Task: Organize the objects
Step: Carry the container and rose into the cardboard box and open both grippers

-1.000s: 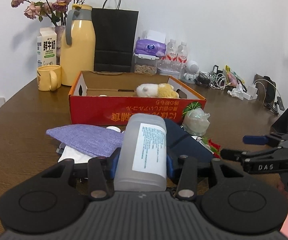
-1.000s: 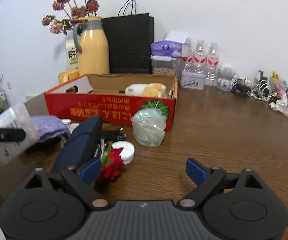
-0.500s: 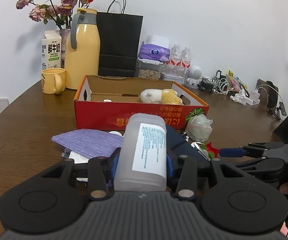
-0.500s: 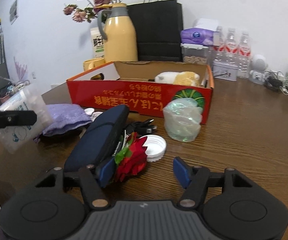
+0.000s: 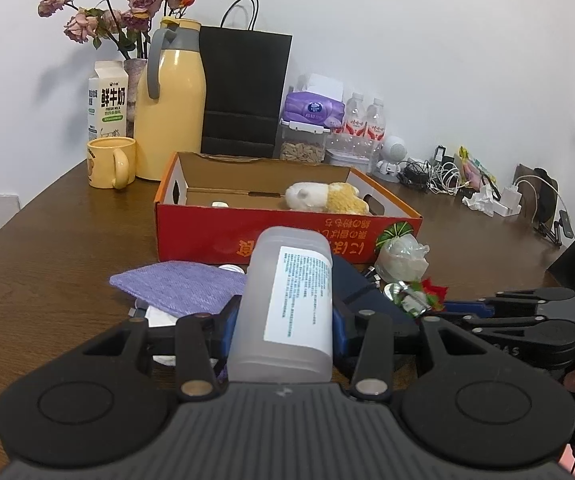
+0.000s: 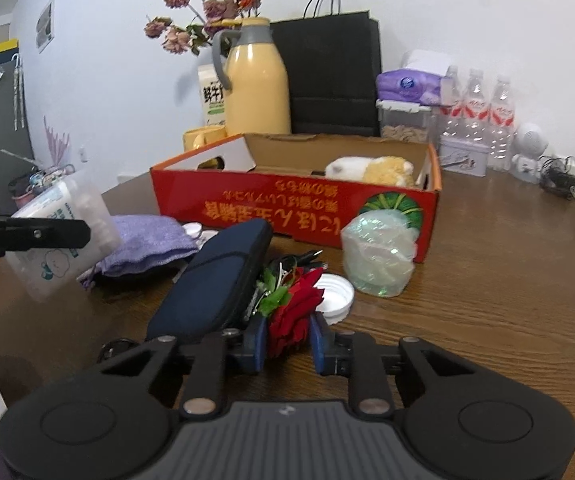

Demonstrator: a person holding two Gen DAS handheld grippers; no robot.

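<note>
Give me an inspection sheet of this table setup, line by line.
Surface: round brown wooden table.
Job's things: frosted plastic bottle; red fabric rose; open red cardboard box holding white-and-yellow plush toy.
Clutter: purple cloth, navy zip case, white cap.
Grippers: left gripper shut on bottle; right gripper shut on rose.
Cables: tangled chargers.
Surroundings: yellow thermos jug, white wall.
</note>
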